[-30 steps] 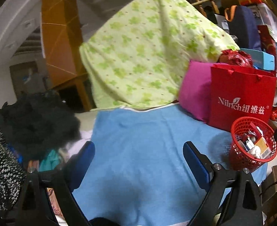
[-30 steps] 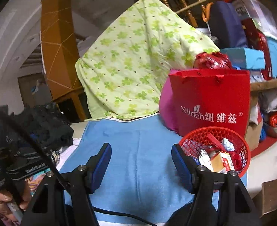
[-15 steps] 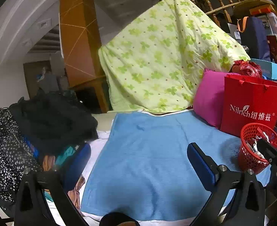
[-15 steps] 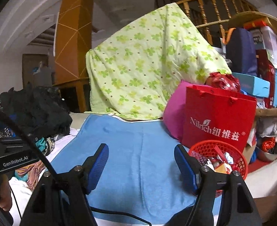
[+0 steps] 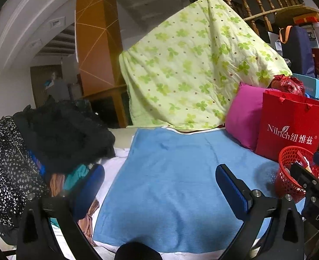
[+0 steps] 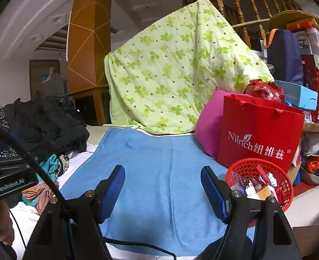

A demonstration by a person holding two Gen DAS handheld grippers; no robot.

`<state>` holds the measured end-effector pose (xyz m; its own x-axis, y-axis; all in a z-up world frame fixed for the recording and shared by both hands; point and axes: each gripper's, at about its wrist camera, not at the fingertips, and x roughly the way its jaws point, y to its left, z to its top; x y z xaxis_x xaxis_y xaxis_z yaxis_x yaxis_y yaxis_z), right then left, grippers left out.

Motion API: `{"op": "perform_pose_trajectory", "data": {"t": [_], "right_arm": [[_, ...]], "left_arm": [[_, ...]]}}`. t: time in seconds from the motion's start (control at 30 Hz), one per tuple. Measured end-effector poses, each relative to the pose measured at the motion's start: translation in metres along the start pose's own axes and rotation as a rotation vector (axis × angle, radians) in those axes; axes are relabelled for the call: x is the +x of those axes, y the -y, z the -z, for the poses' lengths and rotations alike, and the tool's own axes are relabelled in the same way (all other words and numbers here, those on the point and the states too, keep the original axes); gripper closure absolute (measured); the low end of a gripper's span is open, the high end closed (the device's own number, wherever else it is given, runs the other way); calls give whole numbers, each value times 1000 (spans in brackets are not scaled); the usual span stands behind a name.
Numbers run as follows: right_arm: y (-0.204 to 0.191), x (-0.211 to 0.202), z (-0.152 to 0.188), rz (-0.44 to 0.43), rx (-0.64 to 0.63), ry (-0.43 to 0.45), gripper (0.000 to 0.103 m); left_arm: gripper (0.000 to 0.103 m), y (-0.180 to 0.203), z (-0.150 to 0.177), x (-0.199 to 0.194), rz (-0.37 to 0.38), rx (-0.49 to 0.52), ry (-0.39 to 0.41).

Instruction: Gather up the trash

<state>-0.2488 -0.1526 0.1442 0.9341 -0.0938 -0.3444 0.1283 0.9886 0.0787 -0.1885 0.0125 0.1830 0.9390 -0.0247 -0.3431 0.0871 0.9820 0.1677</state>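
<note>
A red mesh basket (image 6: 241, 170) holding several small pieces of trash (image 6: 262, 187) stands at the right edge of a blue towel (image 6: 159, 173); it also shows in the left wrist view (image 5: 287, 179). My left gripper (image 5: 159, 182) is open and empty above the blue towel (image 5: 170, 173). My right gripper (image 6: 162, 183) is open and empty, just left of the basket. No loose trash shows on the towel.
A red paper bag (image 6: 259, 132) and a pink pillow (image 6: 209, 127) stand behind the basket. A green floral quilt (image 6: 181, 75) hangs at the back. A pile of dark clothes (image 5: 51, 134) lies left. Boxes and bags (image 6: 300, 75) are stacked at the right.
Both grippers have pulled back and tilted up, so the basket and bed look smaller and farther. Both stay open and empty.
</note>
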Motion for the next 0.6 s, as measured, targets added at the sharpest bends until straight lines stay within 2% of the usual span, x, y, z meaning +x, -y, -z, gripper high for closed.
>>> {"op": "perform_pose_trajectory", "data": {"t": [0.6], "right_arm": [[-3,3,-1,-6,-4,-8,27]], "left_arm": [[1,-5,2,1,-12,-9,-6]]}}
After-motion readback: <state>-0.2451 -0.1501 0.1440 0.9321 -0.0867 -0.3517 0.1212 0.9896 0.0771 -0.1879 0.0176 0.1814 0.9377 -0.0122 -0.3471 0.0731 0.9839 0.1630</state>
